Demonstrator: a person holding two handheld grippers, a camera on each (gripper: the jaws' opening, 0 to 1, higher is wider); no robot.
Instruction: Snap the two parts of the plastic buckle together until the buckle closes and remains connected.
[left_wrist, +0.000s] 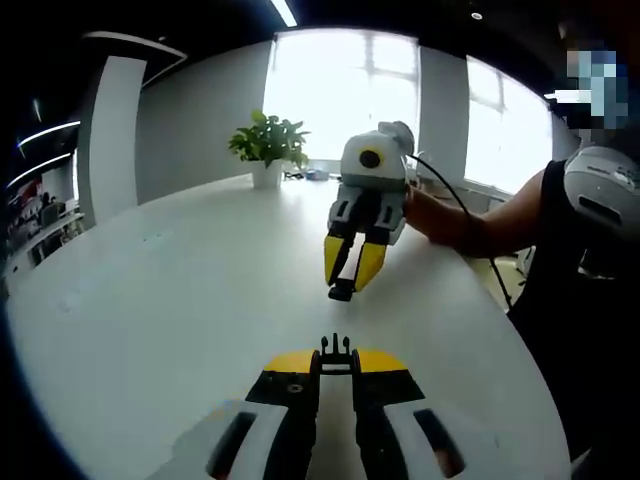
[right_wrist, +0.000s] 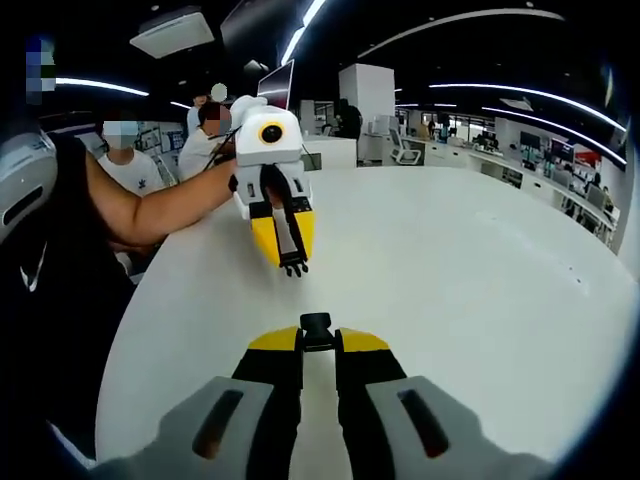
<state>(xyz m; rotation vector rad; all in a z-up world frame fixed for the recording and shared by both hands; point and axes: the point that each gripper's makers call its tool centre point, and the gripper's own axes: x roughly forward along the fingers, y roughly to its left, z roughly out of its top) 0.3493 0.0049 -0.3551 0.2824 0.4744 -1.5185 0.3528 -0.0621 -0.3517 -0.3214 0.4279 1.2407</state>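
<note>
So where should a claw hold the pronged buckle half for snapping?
By its rear strap end, coming from behind, as the left claw does now. The pronged half sticks out past the claw tips, so its prongs are free and point toward the other half, which the right claw holds.

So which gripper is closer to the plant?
Right. The right gripper is between the left gripper and the plant, which stands far back. The left gripper faces the plant from farther off.
</note>
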